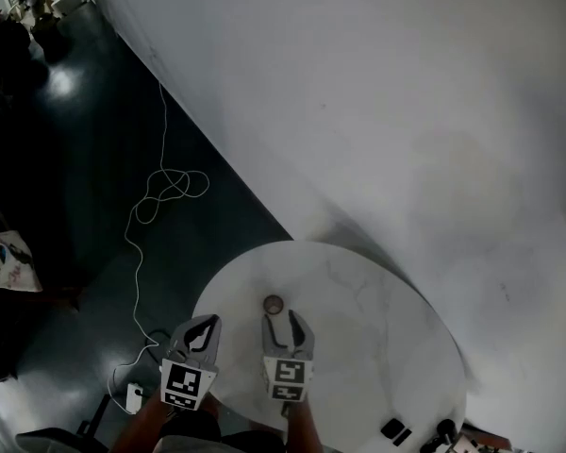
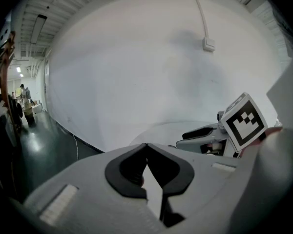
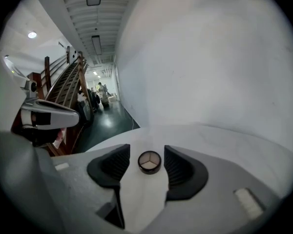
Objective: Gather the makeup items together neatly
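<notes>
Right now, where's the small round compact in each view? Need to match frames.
Head view: round compact lies low centre on the white table, just ahead of the right tongs.
Left gripper view: not in it.
Right gripper view: low centre, framed between the open right tongs, not touched by them.
Shared landmark: the white table, whose curved rim shows in all three views.
</notes>
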`<state>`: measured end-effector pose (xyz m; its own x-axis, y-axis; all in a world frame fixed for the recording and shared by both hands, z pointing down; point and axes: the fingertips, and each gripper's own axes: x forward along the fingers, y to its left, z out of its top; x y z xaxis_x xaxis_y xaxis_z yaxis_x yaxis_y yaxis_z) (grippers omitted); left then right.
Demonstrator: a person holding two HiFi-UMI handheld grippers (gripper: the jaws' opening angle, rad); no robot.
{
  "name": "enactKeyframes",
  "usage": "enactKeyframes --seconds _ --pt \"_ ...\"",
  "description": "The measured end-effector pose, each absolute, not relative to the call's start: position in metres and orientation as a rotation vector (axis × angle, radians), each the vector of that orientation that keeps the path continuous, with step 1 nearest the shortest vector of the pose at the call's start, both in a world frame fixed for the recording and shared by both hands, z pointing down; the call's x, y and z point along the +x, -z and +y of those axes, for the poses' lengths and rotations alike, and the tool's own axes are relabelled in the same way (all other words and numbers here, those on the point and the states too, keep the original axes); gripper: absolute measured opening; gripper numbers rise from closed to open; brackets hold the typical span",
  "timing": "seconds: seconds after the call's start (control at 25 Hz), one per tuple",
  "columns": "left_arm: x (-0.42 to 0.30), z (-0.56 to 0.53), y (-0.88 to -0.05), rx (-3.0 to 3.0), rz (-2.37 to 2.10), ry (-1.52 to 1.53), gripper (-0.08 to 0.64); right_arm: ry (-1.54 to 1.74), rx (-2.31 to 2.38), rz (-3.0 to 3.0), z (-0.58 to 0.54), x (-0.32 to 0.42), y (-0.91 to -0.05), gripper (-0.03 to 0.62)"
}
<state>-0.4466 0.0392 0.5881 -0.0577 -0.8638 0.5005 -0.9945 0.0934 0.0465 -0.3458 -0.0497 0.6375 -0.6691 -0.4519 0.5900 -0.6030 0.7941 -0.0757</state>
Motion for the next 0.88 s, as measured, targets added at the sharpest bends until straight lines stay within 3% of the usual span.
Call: enactKeyframes --seconds 0.88 --pt "-0.468 0.037 -0.623 1.753 -1.938 -0.446 0.009 -0.393 0.75 -2.308 -0.056 -0.363 -0.689 0.252"
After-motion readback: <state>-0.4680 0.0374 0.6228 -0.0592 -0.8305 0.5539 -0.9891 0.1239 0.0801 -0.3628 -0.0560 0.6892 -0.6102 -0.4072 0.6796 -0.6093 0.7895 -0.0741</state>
